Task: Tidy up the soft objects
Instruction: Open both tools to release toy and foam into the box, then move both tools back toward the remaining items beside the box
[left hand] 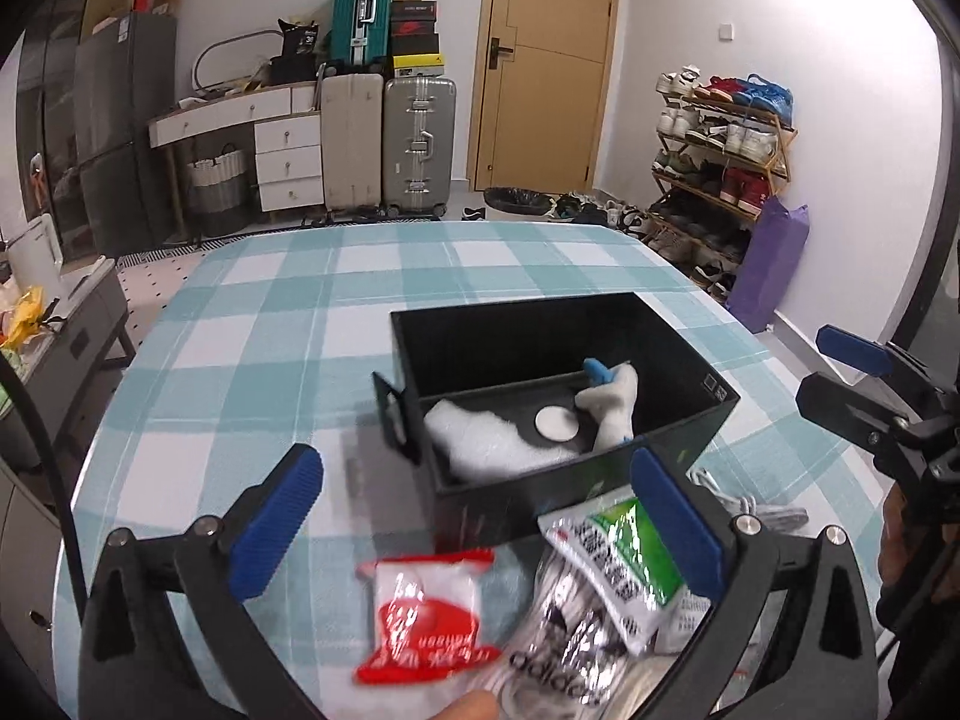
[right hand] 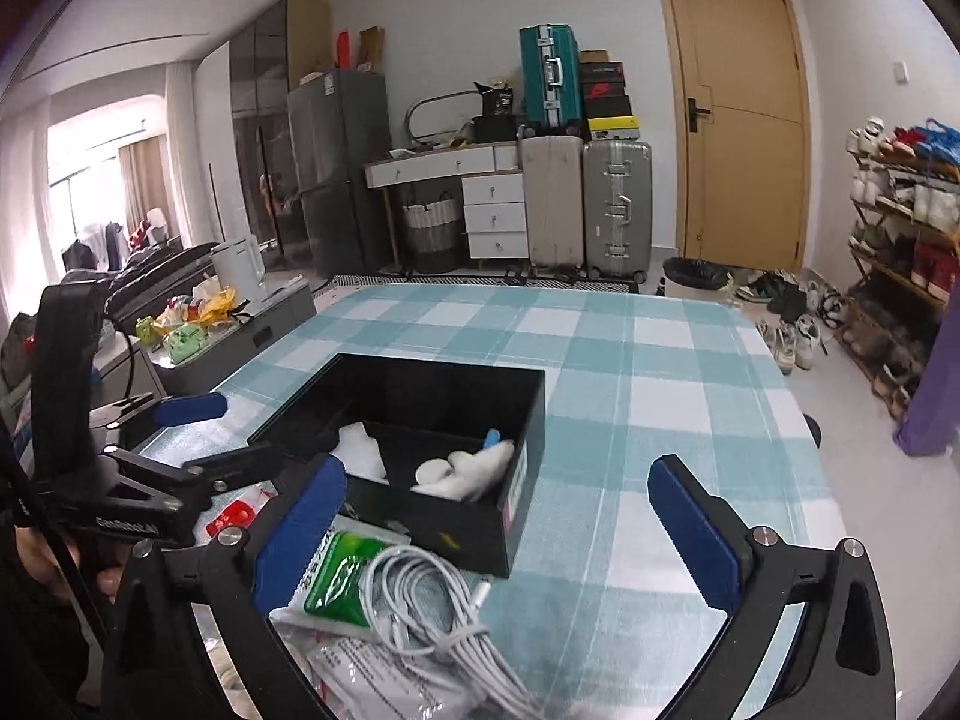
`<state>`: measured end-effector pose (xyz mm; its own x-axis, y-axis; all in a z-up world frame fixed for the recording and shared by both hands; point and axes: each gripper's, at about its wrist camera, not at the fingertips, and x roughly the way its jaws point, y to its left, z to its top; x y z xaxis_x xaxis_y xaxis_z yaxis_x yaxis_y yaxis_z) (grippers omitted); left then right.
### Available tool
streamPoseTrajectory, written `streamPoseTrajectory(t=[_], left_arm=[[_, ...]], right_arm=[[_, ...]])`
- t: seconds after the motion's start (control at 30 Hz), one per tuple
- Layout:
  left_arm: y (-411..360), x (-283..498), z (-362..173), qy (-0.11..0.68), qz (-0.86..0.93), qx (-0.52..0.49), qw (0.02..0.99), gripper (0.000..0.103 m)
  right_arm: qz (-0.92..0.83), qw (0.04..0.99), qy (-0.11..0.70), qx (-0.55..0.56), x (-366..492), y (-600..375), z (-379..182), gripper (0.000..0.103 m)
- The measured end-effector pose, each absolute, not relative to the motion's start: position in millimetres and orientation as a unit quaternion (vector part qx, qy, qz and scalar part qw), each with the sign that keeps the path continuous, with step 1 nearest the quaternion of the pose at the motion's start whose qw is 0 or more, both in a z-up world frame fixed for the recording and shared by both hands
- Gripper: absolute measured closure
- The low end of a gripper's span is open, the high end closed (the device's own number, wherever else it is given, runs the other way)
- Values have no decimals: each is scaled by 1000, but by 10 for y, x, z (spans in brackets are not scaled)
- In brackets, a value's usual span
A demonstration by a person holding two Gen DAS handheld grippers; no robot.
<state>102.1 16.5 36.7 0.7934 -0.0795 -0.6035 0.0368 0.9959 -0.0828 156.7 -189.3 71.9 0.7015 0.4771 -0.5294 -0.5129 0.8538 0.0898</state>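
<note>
Ahead of the left hand-held gripper (left hand: pixel 474 525) on the tabletop (left hand: pixel 252 324) stands the box (left hand: pixel 678 354), socks (left hand: pixel 612 402) inside; packets (left hand: pixel 612 546) lie between its fingers.

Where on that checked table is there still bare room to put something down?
Free: the checked tablecloth beyond the black box, toward the door, and the stretch to its right in the right wrist view. Crowded: the near edge, where the red packet, green packet and white cable lie.

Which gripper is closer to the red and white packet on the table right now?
Left. The left gripper hangs open right over the red and white packet; the right gripper sits off to its side, over the white cable.
</note>
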Motion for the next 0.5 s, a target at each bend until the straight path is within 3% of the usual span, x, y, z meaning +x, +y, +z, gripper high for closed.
streamPoseTrajectory(t=[0.5], left_arm=[[190, 624, 271, 304, -39, -33, 951, 0]], right_arm=[[294, 906, 300, -48, 1280, -1931, 622, 1]])
